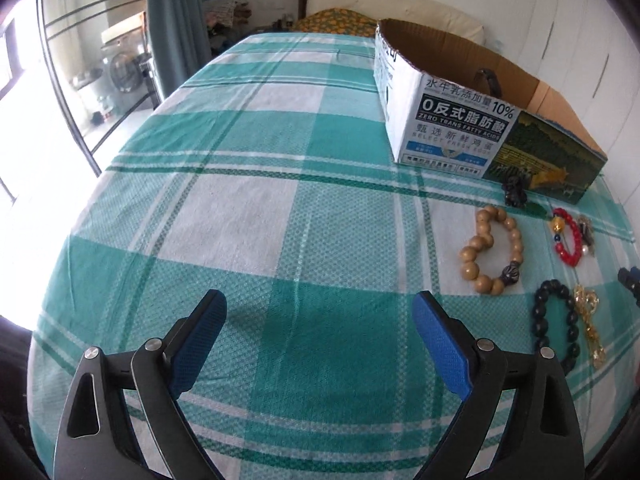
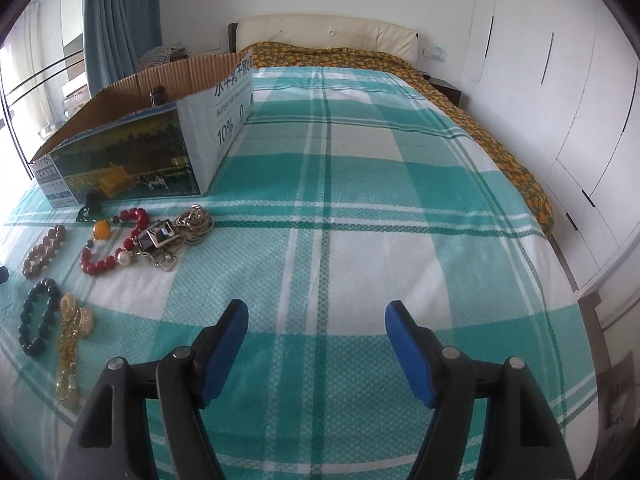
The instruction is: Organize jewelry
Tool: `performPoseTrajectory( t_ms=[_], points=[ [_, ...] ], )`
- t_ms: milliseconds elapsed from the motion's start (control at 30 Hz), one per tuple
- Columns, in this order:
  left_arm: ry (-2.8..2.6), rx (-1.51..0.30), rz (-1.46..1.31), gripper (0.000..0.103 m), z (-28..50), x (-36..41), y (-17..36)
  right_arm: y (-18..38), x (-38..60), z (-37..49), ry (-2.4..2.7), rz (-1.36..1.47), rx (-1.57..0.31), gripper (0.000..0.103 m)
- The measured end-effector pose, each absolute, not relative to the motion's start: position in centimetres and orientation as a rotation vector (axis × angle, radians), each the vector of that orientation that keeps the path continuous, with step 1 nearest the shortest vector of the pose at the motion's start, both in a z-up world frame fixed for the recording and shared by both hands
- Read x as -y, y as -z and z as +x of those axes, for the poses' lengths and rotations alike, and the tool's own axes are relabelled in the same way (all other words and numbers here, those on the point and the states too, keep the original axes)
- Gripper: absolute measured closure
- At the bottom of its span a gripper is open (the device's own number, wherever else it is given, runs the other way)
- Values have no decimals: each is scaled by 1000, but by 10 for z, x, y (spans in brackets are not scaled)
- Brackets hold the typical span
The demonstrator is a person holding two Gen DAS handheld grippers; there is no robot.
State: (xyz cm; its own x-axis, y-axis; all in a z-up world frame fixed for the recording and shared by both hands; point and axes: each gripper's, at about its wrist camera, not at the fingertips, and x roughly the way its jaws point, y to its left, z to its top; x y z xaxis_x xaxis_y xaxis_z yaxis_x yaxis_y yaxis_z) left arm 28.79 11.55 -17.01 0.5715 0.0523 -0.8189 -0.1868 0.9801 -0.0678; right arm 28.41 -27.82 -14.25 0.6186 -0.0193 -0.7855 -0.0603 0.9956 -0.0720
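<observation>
still the approach step: left gripper point(image 1: 320, 312) and right gripper point(image 2: 316, 322) both spread and empty over the teal checked bed point(image 1: 248, 216). tan wooden bead bracelet point(image 1: 491, 250) lies beside the open cardboard box point(image 1: 472, 120); next move probably needs a centred pinch.

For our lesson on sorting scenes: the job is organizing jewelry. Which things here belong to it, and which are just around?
Belongs: wooden bead bracelet, red bead bracelet, black bead bracelet, gold chain, cardboard box.

Just around: checked sheet, curtain, wardrobe.
</observation>
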Motion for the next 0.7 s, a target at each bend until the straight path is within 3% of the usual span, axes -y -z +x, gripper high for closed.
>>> performPoseTrajectory(
  t_ms=[367,700],
  points=[
    [-145,-948,-81,1,292,-107,173,152,282,283,-26,-71,-930,22],
    [-147,-950,-80,0,288,-104,175,152,283,284,-26,-68,-931,21]
  ],
)
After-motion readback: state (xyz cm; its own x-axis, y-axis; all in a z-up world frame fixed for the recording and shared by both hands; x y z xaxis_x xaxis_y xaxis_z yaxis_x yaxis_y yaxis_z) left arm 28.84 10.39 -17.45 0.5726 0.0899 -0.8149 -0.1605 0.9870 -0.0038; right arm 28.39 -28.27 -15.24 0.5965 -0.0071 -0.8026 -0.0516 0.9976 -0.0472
